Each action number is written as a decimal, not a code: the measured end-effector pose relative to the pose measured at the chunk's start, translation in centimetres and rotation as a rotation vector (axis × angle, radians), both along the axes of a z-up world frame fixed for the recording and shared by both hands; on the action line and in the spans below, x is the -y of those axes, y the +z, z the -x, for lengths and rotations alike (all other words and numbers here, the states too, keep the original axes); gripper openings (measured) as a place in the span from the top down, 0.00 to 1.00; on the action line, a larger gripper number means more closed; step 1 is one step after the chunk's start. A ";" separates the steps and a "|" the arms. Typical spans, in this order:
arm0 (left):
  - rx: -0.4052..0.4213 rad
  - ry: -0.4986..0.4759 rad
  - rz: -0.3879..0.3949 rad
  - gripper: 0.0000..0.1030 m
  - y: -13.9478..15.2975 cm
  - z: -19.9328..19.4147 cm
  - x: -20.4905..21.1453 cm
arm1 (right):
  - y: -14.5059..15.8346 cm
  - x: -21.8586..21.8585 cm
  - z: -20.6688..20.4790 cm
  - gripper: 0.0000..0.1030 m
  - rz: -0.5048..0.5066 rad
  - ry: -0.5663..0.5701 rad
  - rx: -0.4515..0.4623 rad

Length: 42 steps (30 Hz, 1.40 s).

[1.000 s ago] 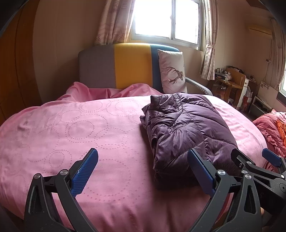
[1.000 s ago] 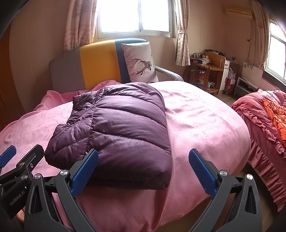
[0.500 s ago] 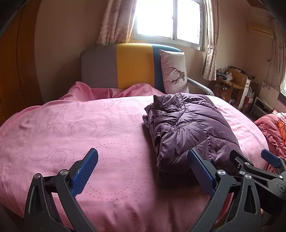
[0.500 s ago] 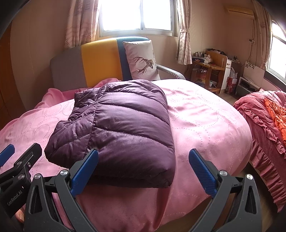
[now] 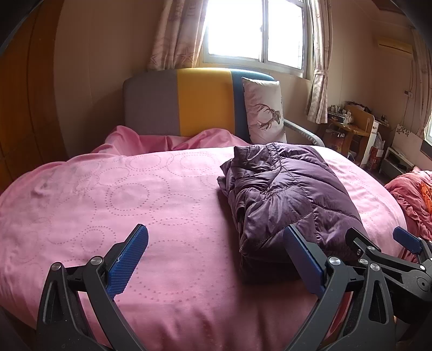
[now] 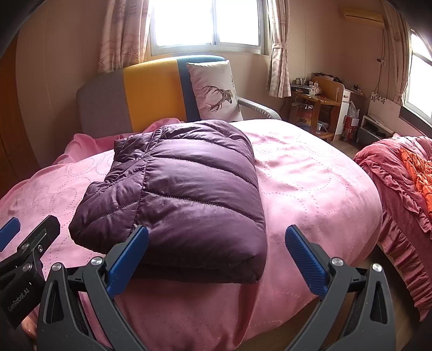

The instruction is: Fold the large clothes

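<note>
Both sets of jaws are spread wide and nothing is held. The left gripper (image 5: 216, 259) is hovered over bare pink bed cover (image 5: 113, 205), its right pad just at the near left corner of the jacket. The right gripper (image 6: 216, 256) is held low at the bed's near edge, its left pad overlapping the jacket's near edge in view; contact cannot be told.

The purple puffer jacket (image 6: 183, 189) is lying on the bed as a compact folded bundle, toward the right half, with looser crumpled layers shown at its left side in the left wrist view. Folding is judged nearly or fully done.

If a last tidy is intended, the loose left layers should be tucked under or pressed flat, with the bundle steadied on the right side so it is not slid across the smooth cover. Puffy fill is likely to spring back, so pressure should be applied evenly, not pinched at one corner.

Farther back, a deer-print pillow (image 6: 216, 91) is propped against the grey-yellow-blue headboard (image 6: 151, 91), under a bright window (image 6: 205, 21).
</note>
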<state>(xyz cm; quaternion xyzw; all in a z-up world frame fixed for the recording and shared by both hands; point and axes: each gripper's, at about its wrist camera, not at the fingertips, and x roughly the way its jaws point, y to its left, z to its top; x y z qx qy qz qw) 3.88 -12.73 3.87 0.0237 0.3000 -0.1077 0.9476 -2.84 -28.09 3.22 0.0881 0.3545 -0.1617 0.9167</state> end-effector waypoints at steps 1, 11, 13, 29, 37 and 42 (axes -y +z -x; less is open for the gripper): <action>0.001 0.001 0.000 0.04 0.0 0.0 0.0 | 0.0 0.0 0.0 0.02 -0.001 0.000 0.000; 0.001 0.010 0.005 0.04 0.2 -0.1 -0.3 | 0.0 0.0 0.0 0.02 -0.002 0.005 0.000; 0.000 0.007 0.006 0.04 0.2 -0.1 -0.3 | 0.0 0.1 -0.1 0.02 -0.006 0.005 -0.001; 0.011 0.008 -0.005 0.04 0.0 0.0 -0.2 | -0.5 0.2 -0.5 0.02 -0.016 0.016 -0.017; -0.009 0.028 -0.007 0.04 -0.3 -0.4 -0.3 | -0.6 0.2 -0.5 0.02 -0.025 0.021 -0.013; -0.034 0.039 0.005 0.04 -0.7 -0.6 -0.7 | -0.6 0.2 -0.5 0.02 -0.028 0.021 -0.013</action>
